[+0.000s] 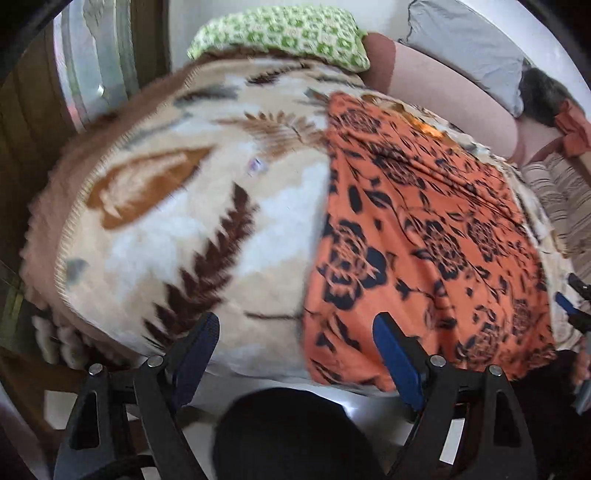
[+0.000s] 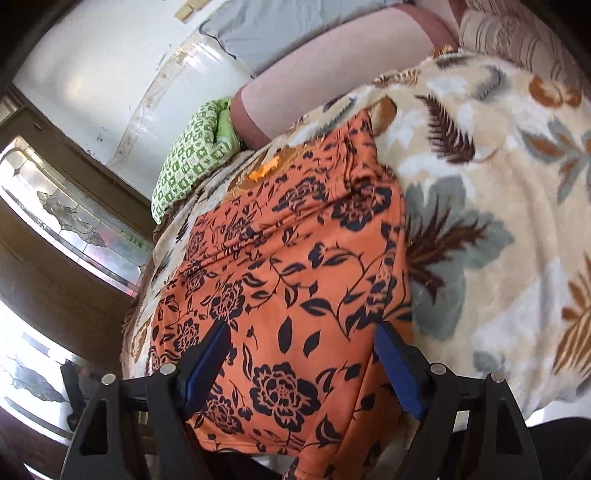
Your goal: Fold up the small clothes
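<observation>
An orange garment with a dark floral print [image 1: 424, 236] lies spread flat on a cream blanket with a leaf pattern [image 1: 177, 206]. It also shows in the right wrist view [image 2: 291, 266]. My left gripper [image 1: 295, 332] is open and empty, held above the garment's near left edge. My right gripper [image 2: 301, 339] is open and empty, held above the garment's near end. The tip of the right gripper [image 1: 570, 299] shows at the right edge of the left wrist view.
A green patterned pillow [image 1: 280, 33] lies at the far end of the bed. A grey pillow [image 1: 469, 48] and a striped cushion [image 1: 561, 203] lie to the right. A wooden door with glass panes [image 2: 62, 221] stands beside the bed.
</observation>
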A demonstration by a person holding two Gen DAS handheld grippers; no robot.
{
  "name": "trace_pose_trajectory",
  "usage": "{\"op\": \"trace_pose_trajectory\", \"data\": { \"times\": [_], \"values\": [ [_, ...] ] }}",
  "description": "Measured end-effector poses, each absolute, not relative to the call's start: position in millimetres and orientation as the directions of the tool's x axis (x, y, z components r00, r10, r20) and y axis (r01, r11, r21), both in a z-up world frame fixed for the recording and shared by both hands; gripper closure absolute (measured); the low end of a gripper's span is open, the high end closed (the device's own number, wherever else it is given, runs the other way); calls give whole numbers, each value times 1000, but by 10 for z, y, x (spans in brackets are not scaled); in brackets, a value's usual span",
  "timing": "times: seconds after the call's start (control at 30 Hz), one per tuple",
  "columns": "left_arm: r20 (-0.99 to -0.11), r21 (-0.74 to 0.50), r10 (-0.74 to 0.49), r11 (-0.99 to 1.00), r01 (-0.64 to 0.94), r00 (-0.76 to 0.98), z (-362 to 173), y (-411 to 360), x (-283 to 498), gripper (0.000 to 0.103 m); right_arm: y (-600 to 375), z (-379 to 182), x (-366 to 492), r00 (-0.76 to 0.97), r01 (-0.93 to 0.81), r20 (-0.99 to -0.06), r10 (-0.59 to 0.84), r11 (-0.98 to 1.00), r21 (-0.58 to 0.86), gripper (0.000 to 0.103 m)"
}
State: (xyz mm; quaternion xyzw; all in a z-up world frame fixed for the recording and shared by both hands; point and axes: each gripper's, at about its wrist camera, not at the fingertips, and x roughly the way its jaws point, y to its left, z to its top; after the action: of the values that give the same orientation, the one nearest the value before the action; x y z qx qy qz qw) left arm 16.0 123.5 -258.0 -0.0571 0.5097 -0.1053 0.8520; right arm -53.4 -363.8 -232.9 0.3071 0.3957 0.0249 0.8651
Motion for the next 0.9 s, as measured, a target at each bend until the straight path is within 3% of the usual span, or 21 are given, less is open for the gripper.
{"op": "trace_pose_trajectory", "data": {
  "times": [0.07, 0.17, 0.3, 0.33, 0.43, 0.57, 0.6, 0.7, 0.73, 0.77, 0.83, 0.9],
  "values": [
    [-857, -275, -304, 953, 130, 416, -2669, 1188, 187, 28, -3636, -2342, -533, 680, 204, -674, 287, 810, 550, 20],
    [-839, -364, -380, 924, 119, 390, -2769, 1145, 214, 29, -3639, -2335, -546, 683, 204, -674, 283, 811, 548, 20],
    [-868, -331, -355, 935, 129, 348, -2898, 978, 294, 32, -3658, -2376, -565, 677, 218, -679, 282, 805, 552, 20],
    [-874, -332, -356, 935, 126, 331, -2945, 947, 298, 42, -3660, -2398, -566, 672, 224, -683, 285, 802, 555, 20],
    [-874, -339, -362, 932, 126, 324, -2999, 908, 262, 51, -3664, -2401, -573, 668, 225, -685, 290, 799, 558, 20],
    [-873, -365, -370, 928, 77, 318, -3006, 1037, 278, 79, -3664, -2405, -564, 659, 225, -688, 303, 793, 566, 20],
    [-868, -379, -381, 923, 71, 317, -3015, 1071, 306, 80, -3670, -2420, -566, 653, 232, -693, 307, 789, 569, 20],
    [-858, -403, -406, 912, 79, 313, -3024, 1093, 313, 81, -3738, -2522, -583, 621, 283, -723, 305, 772, 569, 20],
    [-857, -405, -412, 910, 90, 310, -3030, 1094, 331, 73, -3766, -2548, -596, 617, 292, -723, 310, 763, 577, 20],
    [-848, -427, -435, 899, 96, 302, -3029, 1071, 344, 56, -3804, -2584, -612, 612, 307, -724, 318, 748, 588, 20],
    [-823, -484, -487, 871, 89, 291, -3023, 1058, 388, 37, -3856, -2643, -637, 600, 334, -730, 327, 726, 601, 20],
    [-826, -477, -479, 875, 86, 296, -2996, 994, 434, 37, -3885, -2695, -657, 591, 348, -730, 344, 707, 615, 20]
  ]
}}
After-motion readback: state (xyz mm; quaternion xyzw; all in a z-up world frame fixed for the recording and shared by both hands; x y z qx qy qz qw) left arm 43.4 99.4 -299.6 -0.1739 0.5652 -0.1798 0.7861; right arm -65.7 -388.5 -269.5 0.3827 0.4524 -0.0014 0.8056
